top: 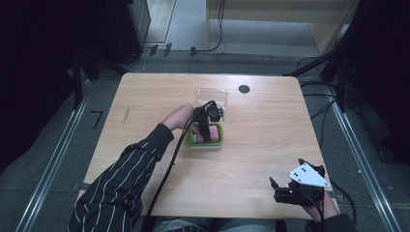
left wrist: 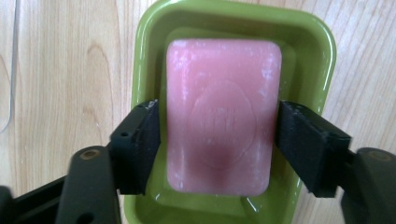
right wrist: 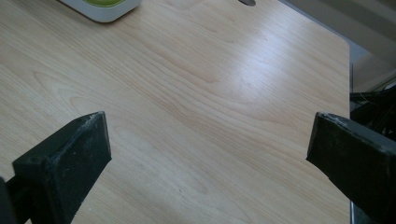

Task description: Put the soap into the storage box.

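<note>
Left tool (left wrist: 218, 140) straddling pink rectangular soap bar (left wrist: 219, 116) across its short width, long axis running straight ahead; pinching or just touching, can't tell.

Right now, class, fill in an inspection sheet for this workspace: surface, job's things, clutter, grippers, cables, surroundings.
Surface: light wooden table, round black grommet near far edge.
Job's things: pink rectangular soap bar lying in green plastic dish; clear plastic lid behind dish.
Clutter: nothing seen.
Grippers: left gripper jaws flank the soap; right gripper open, empty, above bare table.
Cables: black cable trails from left gripper.
Surroundings: grey floor, dark stands.
</note>
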